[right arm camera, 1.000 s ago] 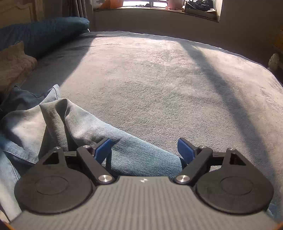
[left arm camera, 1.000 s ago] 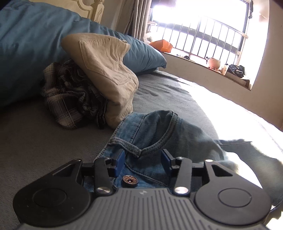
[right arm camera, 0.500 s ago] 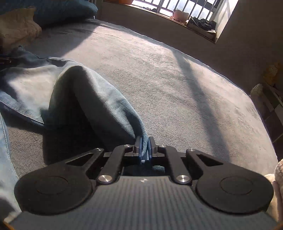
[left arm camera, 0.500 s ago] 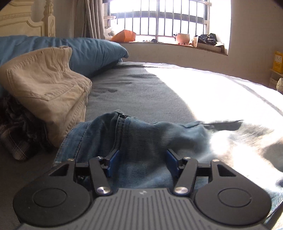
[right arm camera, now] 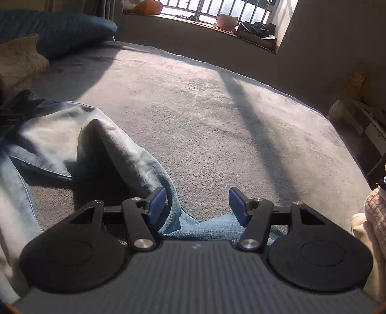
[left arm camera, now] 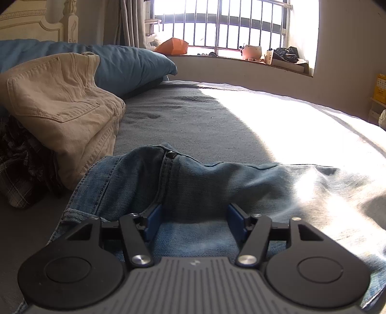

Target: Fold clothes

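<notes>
Half a second ago the right tongs (right arm camera: pixel 197 205) were pinched shut on a fold of the jeans (left arm camera: pixel 197 183); now their blue pads stand spread wide and the denim lies loose between them. The left tongs (left arm camera: pixel 193 219) have kept their spread stance, with the jeans bunched a little closer under them than before.

In the left wrist view, a dark plaid garment (left arm camera: pixel 19 174) lies crumpled at the far left on the grey bed (left arm camera: pixel 183 116). Beside it, a folded pair of beige trousers (left arm camera: pixel 60 108) leans against a blue pillow (left arm camera: pixel 130 65). The jeans stretch across the foreground from the plaid garment's side to the sunlit right, a stitched seam running down their middle. The left tongs hover over the denim, pads apart, gripping nothing. Behind, a barred window (left arm camera: pixel 224 21) has a sill carrying an orange object (left arm camera: pixel 172 46) and a small pot (left arm camera: pixel 251 52).

In the right wrist view, the jeans (right arm camera: pixel 115 149) lie at the left and rise in a rumpled ridge that runs down toward the left pad of the right tongs. A flatter strip of denim passes under the gap between the pads. The rest of the bed (right arm camera: pixel 217 116) is bare to the right, crossed by a dark shadow band.
</notes>
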Motion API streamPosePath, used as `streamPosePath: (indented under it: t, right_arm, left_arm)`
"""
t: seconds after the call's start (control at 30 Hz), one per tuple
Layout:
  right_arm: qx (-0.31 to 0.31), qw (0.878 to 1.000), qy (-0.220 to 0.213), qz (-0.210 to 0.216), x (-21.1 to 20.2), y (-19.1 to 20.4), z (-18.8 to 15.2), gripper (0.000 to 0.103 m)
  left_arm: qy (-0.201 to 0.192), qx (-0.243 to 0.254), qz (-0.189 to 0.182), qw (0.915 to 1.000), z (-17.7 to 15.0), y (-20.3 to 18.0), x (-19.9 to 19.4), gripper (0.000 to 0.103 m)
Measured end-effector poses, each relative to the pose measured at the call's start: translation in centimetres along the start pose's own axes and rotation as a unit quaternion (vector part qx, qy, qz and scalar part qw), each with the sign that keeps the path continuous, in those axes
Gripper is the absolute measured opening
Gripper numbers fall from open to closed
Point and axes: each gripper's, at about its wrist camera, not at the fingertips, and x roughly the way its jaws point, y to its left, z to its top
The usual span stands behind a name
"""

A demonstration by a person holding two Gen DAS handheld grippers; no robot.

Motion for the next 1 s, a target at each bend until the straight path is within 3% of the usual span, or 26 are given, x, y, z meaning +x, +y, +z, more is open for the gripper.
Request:
streamPosePath:
  t: [0.17,0.33,0.73,0.9,1.0]
  right_arm:
    - [0.163,0.985,0.008,0.058,-0.4,0.2,0.6,0.058]
    - [0.199,0.973,0.048,0.105,1.0,4.1,2.8,0.057]
    - [0.068,0.994,0.063,0.065,6.6,14.2,9.6,0.05]
    - [0.002,0.986,0.167,0.001,12.9,15.1,9.7,0.047]
    - [-0.036,0.973,0.226,-0.003,15.2,15.5,9.6,0.047]
  left_arm:
    - [0.0,-0.006,-0.006,1.0,0.0,0.2,0.0,0.062]
    - [-0.003,-0.017,-0.017,0.9997,-0.1,0.7,-0.1,0.062]
    - [-0.012,-0.062,-0.06,0.9962,-0.4,2.7,-0.1,0.063]
    - [-0.016,-0.074,-0.072,0.9946,-0.5,3.2,-0.1,0.064]
    - [-0.018,-0.081,-0.079,0.9934,-0.6,3.5,-0.1,0.064]
